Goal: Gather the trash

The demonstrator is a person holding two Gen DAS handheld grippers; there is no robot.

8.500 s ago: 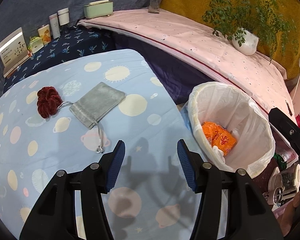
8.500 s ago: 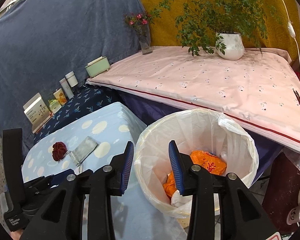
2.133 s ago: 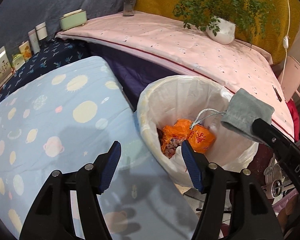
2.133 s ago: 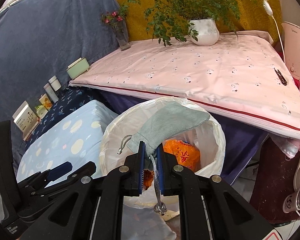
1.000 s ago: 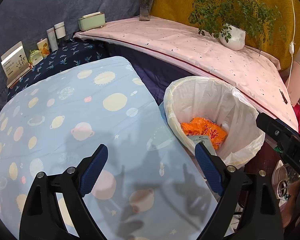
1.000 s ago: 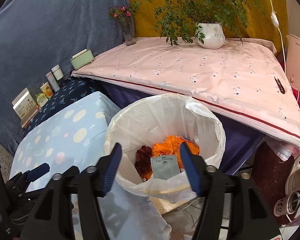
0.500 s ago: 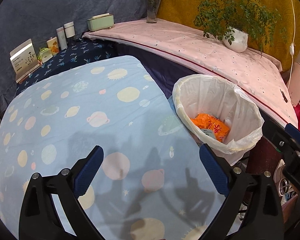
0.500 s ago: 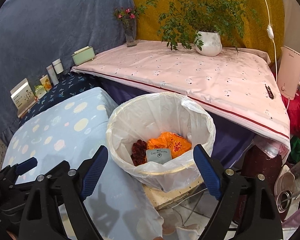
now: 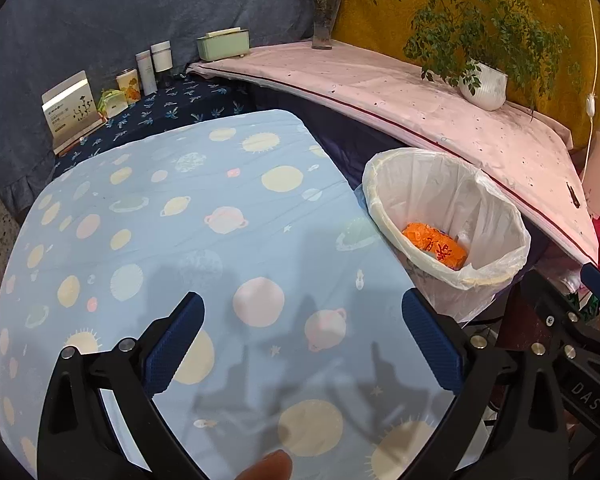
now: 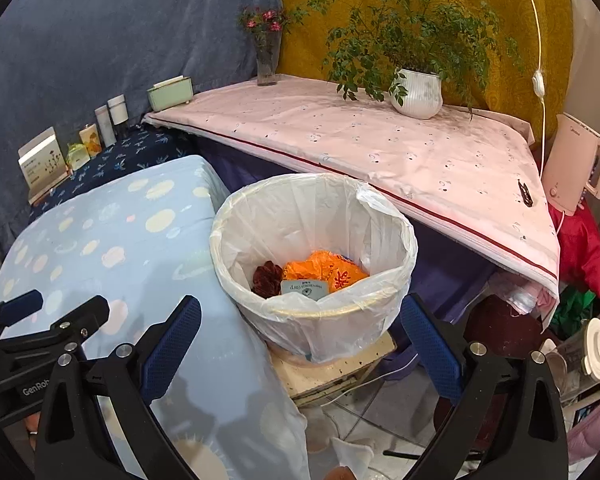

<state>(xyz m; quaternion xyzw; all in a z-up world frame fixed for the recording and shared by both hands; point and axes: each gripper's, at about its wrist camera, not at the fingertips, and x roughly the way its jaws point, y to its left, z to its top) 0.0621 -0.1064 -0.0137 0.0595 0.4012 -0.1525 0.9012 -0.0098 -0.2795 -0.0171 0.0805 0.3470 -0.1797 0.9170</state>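
White-lined trash bin [image 10: 312, 312] beside planet-print table [image 9: 180, 232], on low stand. Inside: orange wrapper [image 10: 328, 270], dark red scrunchie [image 10: 266, 276], grey pouch [image 10: 304, 289] lying label-up. Left gripper [image 9: 300, 344] above tabletop, fingers spread wide, holding nothing. Right gripper [image 10: 298, 344] near bin's front, fingers spread wide, empty, touching nothing.

The left wrist view looks forward and down over the planet-print tablecloth [image 9: 228, 216] from close above it, with the lined trash bin [image 9: 496, 216] at right. The right wrist view looks down into that bin [image 10: 380, 216] from nearby. Both views share the bin, the tablecloth [image 10: 112, 240] and the pink-covered table [image 9: 420, 108] [image 10: 380, 140].
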